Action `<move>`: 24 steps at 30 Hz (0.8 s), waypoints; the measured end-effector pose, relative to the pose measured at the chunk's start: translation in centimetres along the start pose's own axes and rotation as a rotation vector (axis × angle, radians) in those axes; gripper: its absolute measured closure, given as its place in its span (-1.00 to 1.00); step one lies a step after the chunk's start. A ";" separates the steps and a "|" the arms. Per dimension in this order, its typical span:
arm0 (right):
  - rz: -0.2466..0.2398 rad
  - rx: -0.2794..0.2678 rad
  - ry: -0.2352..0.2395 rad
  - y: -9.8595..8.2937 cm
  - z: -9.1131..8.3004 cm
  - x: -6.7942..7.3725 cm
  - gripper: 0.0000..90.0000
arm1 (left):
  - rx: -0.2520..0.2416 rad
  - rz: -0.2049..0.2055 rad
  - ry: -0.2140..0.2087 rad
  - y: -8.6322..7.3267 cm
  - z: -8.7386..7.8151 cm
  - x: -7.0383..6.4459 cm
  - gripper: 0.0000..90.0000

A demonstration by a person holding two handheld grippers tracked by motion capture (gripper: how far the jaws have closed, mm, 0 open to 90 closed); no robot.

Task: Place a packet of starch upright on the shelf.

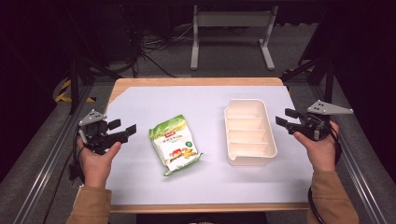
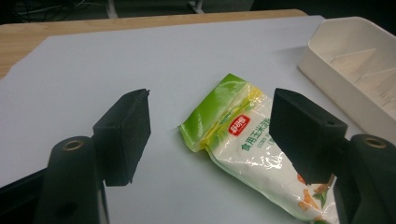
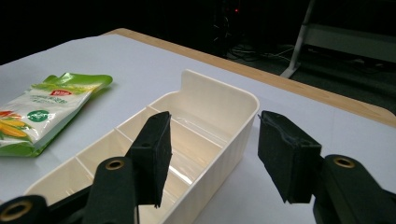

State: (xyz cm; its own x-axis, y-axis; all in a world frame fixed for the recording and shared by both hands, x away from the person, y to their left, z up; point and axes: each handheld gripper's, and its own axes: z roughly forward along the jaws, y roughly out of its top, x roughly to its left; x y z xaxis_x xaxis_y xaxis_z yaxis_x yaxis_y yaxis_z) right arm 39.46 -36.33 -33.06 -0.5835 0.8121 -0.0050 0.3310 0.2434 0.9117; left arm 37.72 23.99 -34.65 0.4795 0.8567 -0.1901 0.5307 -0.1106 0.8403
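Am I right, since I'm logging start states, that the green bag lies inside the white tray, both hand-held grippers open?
Not quite: the bag lies on the table beside the tray, not inside it, as the high view shows. Both hand-held grippers are open.

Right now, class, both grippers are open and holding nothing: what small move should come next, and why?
Probably ease the left gripper forward over the food pouch. Its jaws stand open, aimed at the pouch's green end, and the pouch lies flat beside the empty divided tray, where the right gripper waits.
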 end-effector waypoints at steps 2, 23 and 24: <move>0.005 0.000 -0.004 -0.1 -0.1 -0.1 -0.02 | 0.016 0.018 0.008 0.1 0.2 -0.3 -0.34; 0.028 0.049 -0.027 -2.0 -1.4 -0.3 -0.07 | 0.132 0.039 -0.062 1.3 4.4 -1.6 -0.40; 0.030 0.051 -0.029 -2.1 -1.5 -0.3 -0.07 | 0.140 0.042 -0.064 1.3 4.8 -1.6 -0.40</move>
State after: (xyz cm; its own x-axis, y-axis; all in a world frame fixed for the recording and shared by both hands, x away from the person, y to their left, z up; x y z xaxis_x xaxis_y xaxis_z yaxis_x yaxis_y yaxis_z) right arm 37.84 -37.85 -34.37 -0.5514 0.8342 0.0094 0.3855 0.2447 0.8897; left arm 40.97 20.06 -35.70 0.5447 0.8164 -0.1920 0.5995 -0.2189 0.7698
